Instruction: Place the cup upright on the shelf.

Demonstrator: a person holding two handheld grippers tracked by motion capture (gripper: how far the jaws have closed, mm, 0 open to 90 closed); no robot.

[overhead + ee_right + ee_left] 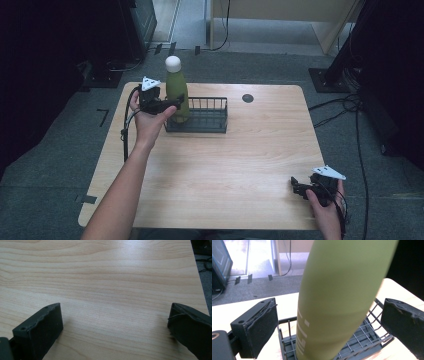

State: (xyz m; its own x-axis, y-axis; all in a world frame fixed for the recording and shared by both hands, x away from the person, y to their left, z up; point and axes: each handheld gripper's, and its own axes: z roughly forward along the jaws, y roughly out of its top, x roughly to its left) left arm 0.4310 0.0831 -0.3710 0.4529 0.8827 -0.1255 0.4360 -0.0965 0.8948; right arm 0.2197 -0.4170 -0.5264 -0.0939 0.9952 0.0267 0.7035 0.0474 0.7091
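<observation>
Olive-green metal, tapering to a white rounded cap, forms the tall bottle (177, 92) that stands in the left end of the black wire basket (207, 116) at the far side of the pale wood-grain counter (225, 165). We see the left hand-held gripper (172, 104) level with the bottle's lower body; in the left gripper view its jaws stand wide, one pad on each side of the bottle (337, 302), both clear of the surface. We cannot tell whether this is an approach or a release. If a grasp is intended, we judge it best to centre the bottle between the pads, close on the straight lower section rather than the taper, and lift vertically so the base clears the basket wires. The right hand-held gripper (296, 187) rests at the near right corner, jaws wide apart over bare wood.
</observation>
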